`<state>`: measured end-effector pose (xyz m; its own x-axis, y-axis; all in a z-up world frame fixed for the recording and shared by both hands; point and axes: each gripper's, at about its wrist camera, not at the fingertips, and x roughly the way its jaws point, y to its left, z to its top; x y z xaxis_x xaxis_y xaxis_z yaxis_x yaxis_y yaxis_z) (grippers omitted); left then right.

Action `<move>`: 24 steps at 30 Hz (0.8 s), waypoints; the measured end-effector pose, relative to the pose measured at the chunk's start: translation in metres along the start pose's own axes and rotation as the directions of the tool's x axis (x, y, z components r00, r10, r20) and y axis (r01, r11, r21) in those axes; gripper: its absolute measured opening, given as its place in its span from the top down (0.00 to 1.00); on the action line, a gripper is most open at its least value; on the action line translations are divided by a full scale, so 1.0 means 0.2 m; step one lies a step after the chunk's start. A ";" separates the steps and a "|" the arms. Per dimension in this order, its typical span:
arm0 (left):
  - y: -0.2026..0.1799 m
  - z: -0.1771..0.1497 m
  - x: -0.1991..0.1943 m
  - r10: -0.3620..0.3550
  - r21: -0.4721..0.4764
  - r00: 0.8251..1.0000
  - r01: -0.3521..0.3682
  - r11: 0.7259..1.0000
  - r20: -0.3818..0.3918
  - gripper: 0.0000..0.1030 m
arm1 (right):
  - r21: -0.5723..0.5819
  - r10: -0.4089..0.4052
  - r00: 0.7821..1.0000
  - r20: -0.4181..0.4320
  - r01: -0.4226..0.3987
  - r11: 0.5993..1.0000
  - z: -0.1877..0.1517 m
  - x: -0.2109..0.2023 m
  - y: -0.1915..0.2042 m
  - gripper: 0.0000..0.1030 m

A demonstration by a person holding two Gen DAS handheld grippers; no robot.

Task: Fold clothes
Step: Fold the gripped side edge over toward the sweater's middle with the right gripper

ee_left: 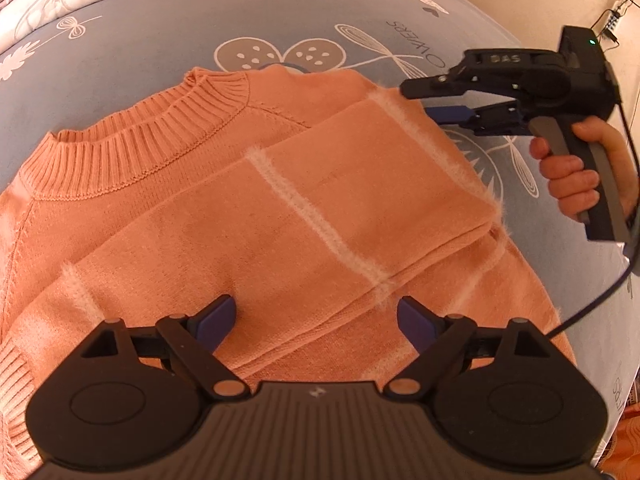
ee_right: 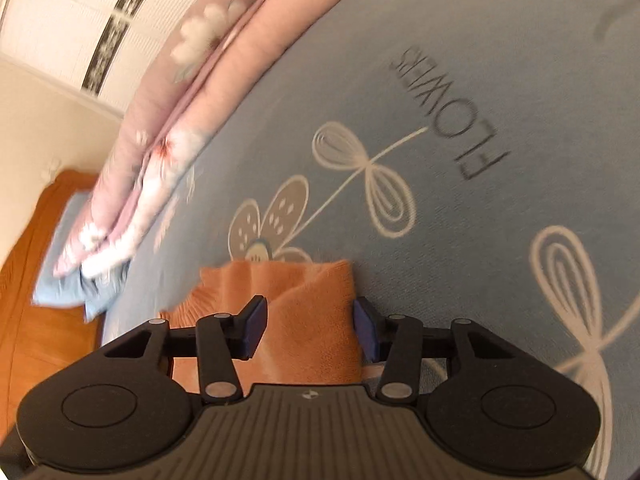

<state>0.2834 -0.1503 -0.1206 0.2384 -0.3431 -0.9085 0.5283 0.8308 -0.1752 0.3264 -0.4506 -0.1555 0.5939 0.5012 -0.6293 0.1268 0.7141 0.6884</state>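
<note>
An orange knit sweater point(ee_left: 280, 208) with pale fuzzy stripes lies flat on the bed, ribbed collar point(ee_left: 140, 148) toward the far left. One sleeve point(ee_left: 360, 184) is folded across its body. My left gripper point(ee_left: 316, 324) hovers open over the lower part of the sweater, nothing between its fingers. My right gripper point(ee_left: 418, 102) is at the sweater's far right shoulder edge, held by a hand point(ee_left: 576, 172). In the right wrist view its jaws point(ee_right: 311, 328) stand apart with the sweater's folded edge point(ee_right: 308, 292) between them, and the pads do not press on it.
A blue-grey bed sheet point(ee_left: 160, 40) printed with flowers and lettering lies under everything. A pink floral quilt point(ee_right: 180, 120) is piled along the far edge, with a light blue pillow point(ee_right: 60, 248) and orange wood point(ee_right: 40, 300) beyond it. A black cable point(ee_left: 600, 300) trails from the right gripper.
</note>
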 end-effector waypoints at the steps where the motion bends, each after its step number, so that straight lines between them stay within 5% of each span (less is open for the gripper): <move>1: 0.00 0.00 0.00 0.003 0.006 1.000 -0.003 1.000 -0.004 0.14 | 0.011 0.000 1.000 -0.006 0.000 1.000 0.01 0.00 -0.01 0.65; 3: -0.01 0.01 0.01 0.007 0.011 1.000 -0.007 1.000 -0.008 0.14 | 0.047 -0.006 1.000 -0.019 0.007 0.999 0.03 -0.01 -0.04 0.86; 7: -0.01 0.02 0.02 0.011 0.022 1.000 -0.010 1.000 -0.015 0.12 | 0.027 -0.040 0.999 -0.006 0.040 0.999 0.03 -0.06 0.00 0.90; 12: -0.02 0.03 0.04 0.019 0.025 1.000 -0.019 1.000 -0.015 0.12 | 0.013 -0.172 0.985 0.006 0.172 0.985 0.02 -0.06 0.08 0.90; 16: -0.02 0.03 0.04 0.028 0.025 0.999 -0.028 0.999 -0.018 0.12 | 0.085 -0.180 0.984 0.020 0.177 0.980 -0.01 -0.06 0.03 0.89; 21: -0.02 0.03 -0.03 0.026 0.027 1.000 -0.026 0.999 0.012 0.12 | 0.009 -0.225 0.973 0.056 0.224 0.974 -0.06 -0.20 0.14 0.74; 24: -0.01 0.03 -0.10 0.029 0.011 0.998 -0.030 0.999 0.060 0.12 | 0.027 -0.167 0.985 0.033 0.166 0.986 -0.16 -0.31 0.15 0.74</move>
<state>0.2831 -0.1473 -0.1003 0.3026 -0.3444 -0.8887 0.5299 0.8359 -0.1435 0.2682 -0.4447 -0.1085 0.5906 0.3581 -0.7231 0.2452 0.7741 0.5837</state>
